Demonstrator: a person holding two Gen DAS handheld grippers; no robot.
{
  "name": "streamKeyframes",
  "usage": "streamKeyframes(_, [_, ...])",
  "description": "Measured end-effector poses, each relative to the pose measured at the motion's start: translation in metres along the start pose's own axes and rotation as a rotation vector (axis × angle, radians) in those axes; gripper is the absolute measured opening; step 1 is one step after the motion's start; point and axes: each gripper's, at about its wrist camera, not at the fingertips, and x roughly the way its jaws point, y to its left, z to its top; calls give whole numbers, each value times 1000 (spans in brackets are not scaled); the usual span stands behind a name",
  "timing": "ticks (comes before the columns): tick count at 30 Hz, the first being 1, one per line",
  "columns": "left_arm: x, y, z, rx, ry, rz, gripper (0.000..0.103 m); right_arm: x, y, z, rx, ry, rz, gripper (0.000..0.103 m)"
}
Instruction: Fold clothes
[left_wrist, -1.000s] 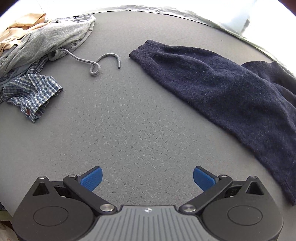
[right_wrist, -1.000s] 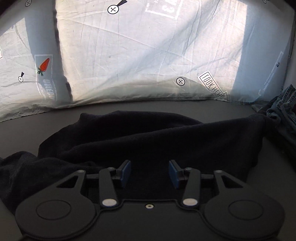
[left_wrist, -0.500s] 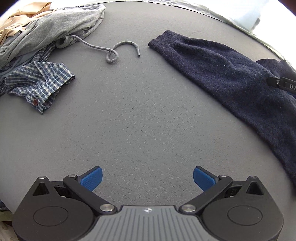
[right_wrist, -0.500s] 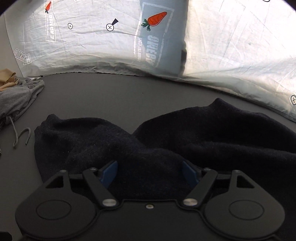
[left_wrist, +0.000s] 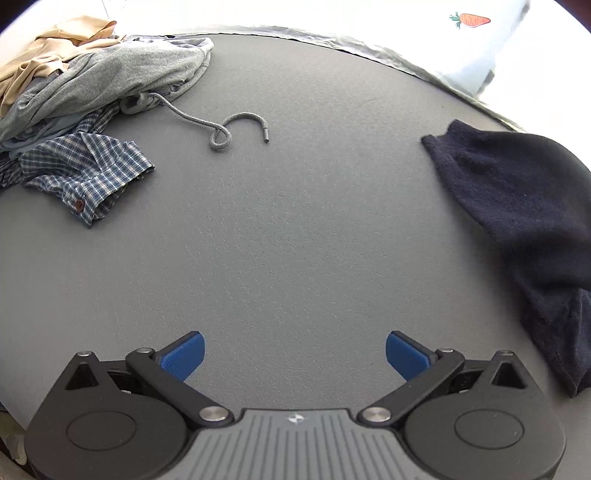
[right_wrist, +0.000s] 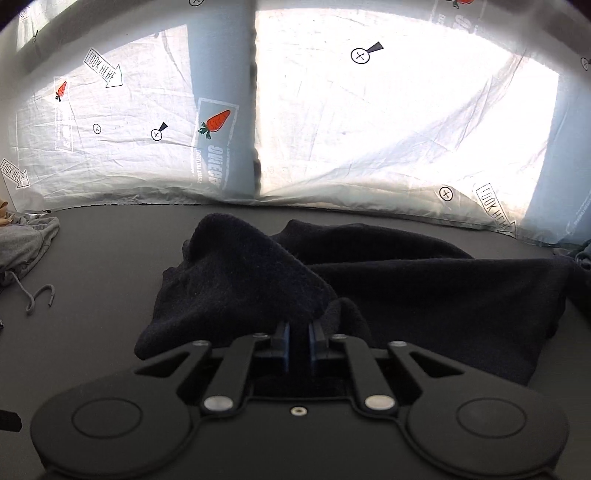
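Pinching a fold of the dark navy knitted sweater (right_wrist: 236, 280), the right gripper (right_wrist: 298, 341) has its blue pads drawn almost together, and the fabric rises in a soft ridge from just ahead of its fingertips. The rest of that sweater spreads beyond and to the right of the tool, lying across the flat grey textured table (right_wrist: 110, 251) — one edge reaches toward the far rim, where a white creased backdrop sheet printed with orange carrots and arrow labels (right_wrist: 369, 129) hangs. Far off to the tool's left, the end of a grey drawstring cord (right_wrist: 40, 295) curls on the table beside a grey garment.

The left gripper (left_wrist: 294, 353) stands with its jaws spread wide and nothing between its blue pads; only bare table (left_wrist: 295, 240) lies under and ahead of it. From this tool the navy sweater (left_wrist: 524, 221) sits well to the right, its blunt end pointing toward the far side and its body trailing back along the right edge of the view. Ahead and to the left lies a heap of clothes: a blue-and-white checked shirt (left_wrist: 85, 173) nearest, a light grey hooded sweatshirt (left_wrist: 110, 70) behind it, and a tan crumpled garment (left_wrist: 48, 55) at the far corner. The sweatshirt's grey cord (left_wrist: 221, 129) snakes out onto the open table, ending in a hook shape — well apart from the sweater.
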Motion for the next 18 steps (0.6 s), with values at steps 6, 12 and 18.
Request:
streamKeyframes(6, [-17,-15,-38,-17,1,-27,103,-64,-103,-49,99,-40,-335,6])
streamKeyframes(12, [-16,-38,-56,3,22,-58,103,-115,-196,-86,219,-43,-642,1])
streamKeyframes(18, [-13,-77,-53,105,3,-96,103,-147,-280,-95,326,8,-897,0])
